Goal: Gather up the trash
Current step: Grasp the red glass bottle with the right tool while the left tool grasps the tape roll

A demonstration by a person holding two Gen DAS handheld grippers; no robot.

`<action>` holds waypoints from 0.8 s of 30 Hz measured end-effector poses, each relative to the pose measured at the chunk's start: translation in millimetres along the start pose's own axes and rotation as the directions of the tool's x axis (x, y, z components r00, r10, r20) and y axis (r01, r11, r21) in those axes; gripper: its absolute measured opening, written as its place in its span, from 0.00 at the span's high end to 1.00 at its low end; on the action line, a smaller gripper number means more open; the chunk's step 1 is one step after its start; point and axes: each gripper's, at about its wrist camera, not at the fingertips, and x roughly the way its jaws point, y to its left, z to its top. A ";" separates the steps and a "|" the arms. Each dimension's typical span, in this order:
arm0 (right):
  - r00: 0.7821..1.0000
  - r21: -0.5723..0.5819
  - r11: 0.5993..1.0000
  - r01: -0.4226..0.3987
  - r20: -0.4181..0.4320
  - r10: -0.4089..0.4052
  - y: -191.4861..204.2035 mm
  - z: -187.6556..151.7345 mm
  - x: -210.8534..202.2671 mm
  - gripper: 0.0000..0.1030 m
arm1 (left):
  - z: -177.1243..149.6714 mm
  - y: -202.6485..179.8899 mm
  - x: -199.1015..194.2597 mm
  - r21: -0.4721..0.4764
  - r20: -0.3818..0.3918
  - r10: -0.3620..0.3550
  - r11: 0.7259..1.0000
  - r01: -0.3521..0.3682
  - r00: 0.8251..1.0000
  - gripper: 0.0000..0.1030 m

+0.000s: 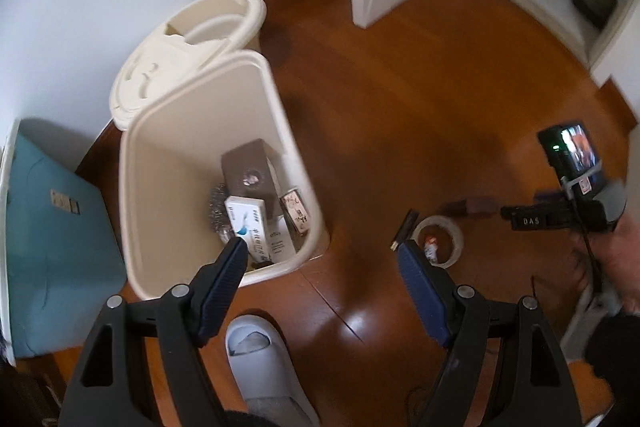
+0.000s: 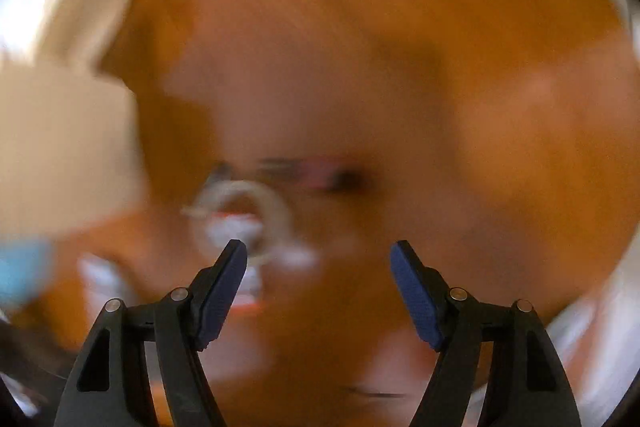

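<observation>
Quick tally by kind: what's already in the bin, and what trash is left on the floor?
In the bin:
Boxes: 4 (brown, white-blue, white, patterned)
Steel scourer: 1
On the floor:
Tape roll: 1
Small bottle: 1
Dark stick: 1
Dark blocks: 2
Total: 10

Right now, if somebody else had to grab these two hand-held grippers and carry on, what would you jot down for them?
Left hand-held gripper: open, holding nothing, hanging beside the bin.
Right hand-held gripper: open, holding nothing; its view is badly blurred.
Bin: cream, lid flipped open, on the wooden floor.
Done: several small boxes and a metal scrubber lie inside the bin.
Left: the tape roll with a small item in its middle, a dark stick beside it, and a dark block farther back are on the floor. The tape roll looks nearest.
</observation>
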 end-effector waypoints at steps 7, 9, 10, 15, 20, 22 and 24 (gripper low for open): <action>0.991 -0.661 0.739 0.133 0.098 -0.092 50.4 1.3 51.1 0.26 | -6.4 -39.8 37.7 0.112 0.030 0.043 0.993 -0.046 0.999 0.16; 0.988 -0.724 0.672 0.156 0.099 -0.122 55.0 7.9 69.3 0.26 | -9.7 -49.7 45.5 0.117 0.060 0.079 0.989 -0.086 0.995 0.03; 0.986 -0.738 0.655 0.166 0.101 -0.136 55.1 10.2 77.9 0.26 | -10.8 -55.2 47.1 0.123 0.072 0.097 0.987 -0.105 0.993 0.01; 0.984 -0.777 0.608 0.165 0.089 -0.154 56.7 14.3 115.7 0.35 | -16.0 -81.8 41.7 0.178 0.180 0.147 0.968 -0.179 0.973 0.01; 0.997 -0.727 0.683 0.067 0.032 -0.064 39.5 19.2 124.5 0.65 | -21.0 -109.6 48.7 0.232 0.148 0.061 0.968 -0.095 0.987 0.01; 0.999 -0.703 0.710 0.049 0.025 -0.045 30.4 20.1 122.8 0.67 | -21.7 -115.4 64.2 0.192 0.050 -0.030 0.981 0.020 0.998 0.01; 0.998 -0.638 0.769 -0.034 0.018 0.060 11.9 21.8 111.0 0.68 | -23.4 -115.7 97.9 0.040 -0.120 -0.170 0.984 0.176 0.978 0.01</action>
